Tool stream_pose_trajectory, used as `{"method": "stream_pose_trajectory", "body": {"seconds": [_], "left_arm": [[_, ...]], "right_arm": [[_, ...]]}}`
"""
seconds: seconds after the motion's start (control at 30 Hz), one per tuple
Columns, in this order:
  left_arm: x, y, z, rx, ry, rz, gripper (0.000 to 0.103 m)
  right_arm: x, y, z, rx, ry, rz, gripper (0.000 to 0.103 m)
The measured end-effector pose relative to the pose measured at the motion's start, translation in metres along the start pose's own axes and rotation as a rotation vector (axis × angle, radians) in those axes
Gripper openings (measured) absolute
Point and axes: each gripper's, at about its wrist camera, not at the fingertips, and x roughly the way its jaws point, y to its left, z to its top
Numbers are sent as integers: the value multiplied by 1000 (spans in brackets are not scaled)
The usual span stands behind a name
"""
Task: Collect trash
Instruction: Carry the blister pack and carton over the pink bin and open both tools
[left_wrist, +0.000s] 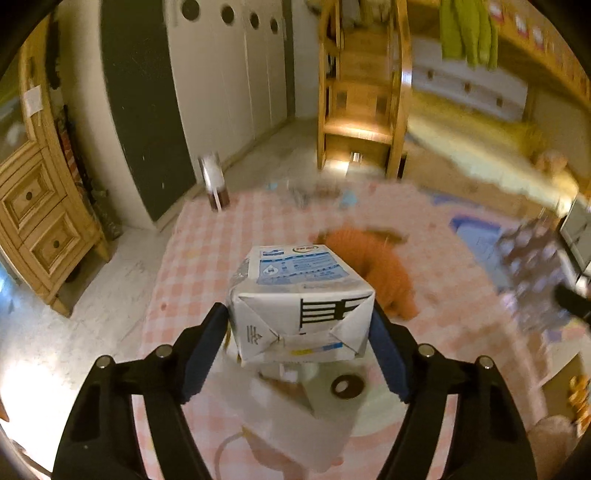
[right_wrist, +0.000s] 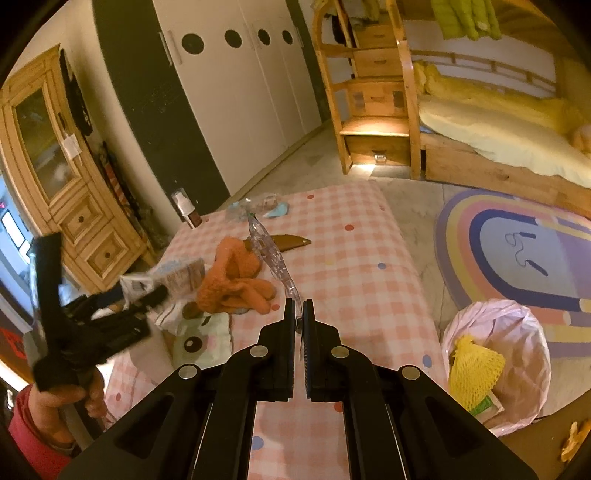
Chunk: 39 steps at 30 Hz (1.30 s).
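Carton (left_wrist: 299, 302) sits clamped between the left gripper (left_wrist: 301, 332) pads; right gripper (right_wrist: 299, 314) pinches clear plastic wrapper (right_wrist: 273, 258).

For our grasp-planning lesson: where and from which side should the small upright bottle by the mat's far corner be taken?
Probably the bottle by its brown lower body, jaws level, coming from the mat side: it stands upright and slim, with the wall close behind and a narrower white cap on top.
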Motion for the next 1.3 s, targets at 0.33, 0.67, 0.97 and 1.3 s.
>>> {"method": "stream_pose_trajectory", "body": {"seconds": [0.33,0.67,0.97,1.3], "left_arm": [[-82,-18,-12,-10,-161,-172,72],[-84,-109,-40,149,-131,-317,72],[-61,-197,-38,287,-100,-458,72],[-14,-280,-29,387,-53,-548,73]], "right_arm": [[-37,-8,-12,48,-54,17,4],[-73,-67,-43,175,-72,-85,4],[-97,-148,-75,329,-84,-231,4],[-80,-229,-93,478,-49,-353,4]]}}
